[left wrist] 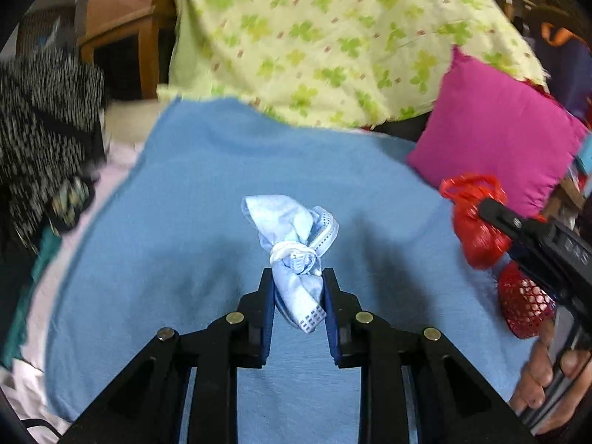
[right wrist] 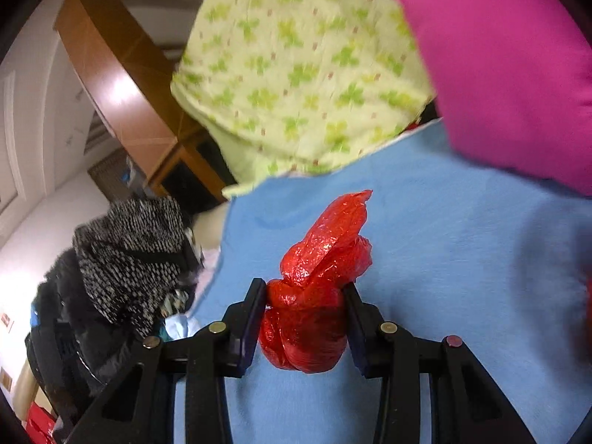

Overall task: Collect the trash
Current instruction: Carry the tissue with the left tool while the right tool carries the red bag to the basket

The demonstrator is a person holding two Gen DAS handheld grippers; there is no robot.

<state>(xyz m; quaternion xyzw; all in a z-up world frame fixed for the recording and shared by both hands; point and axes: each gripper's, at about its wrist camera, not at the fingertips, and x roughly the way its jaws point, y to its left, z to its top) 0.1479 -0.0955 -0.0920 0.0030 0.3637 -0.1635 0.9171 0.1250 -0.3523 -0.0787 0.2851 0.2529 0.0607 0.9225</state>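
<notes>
FREE: flat light-blue cloth surface point(left wrist: 177, 192), open across centre and lower left of the left wrist frame | BLOCKED top: pale green clover-print quilt point(left wrist: 314, 37) | BLOCKED right: square magenta fabric cushion point(left wrist: 499, 129) | BLOCKED left: black-and-white speckled knit garment point(left wrist: 40, 122) at the cloth's edge

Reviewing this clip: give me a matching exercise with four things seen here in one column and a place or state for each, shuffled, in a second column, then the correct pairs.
Things:
1. face mask
2. red bag
3. pink cushion
4. blue blanket

Places or states:
A. propped at the blanket's far right edge
B. pinched in the right gripper
C. spread flat under both grippers
D. knotted up, pinched in the left gripper

Pairs: 1-D, 2-B, 3-A, 4-C
</notes>
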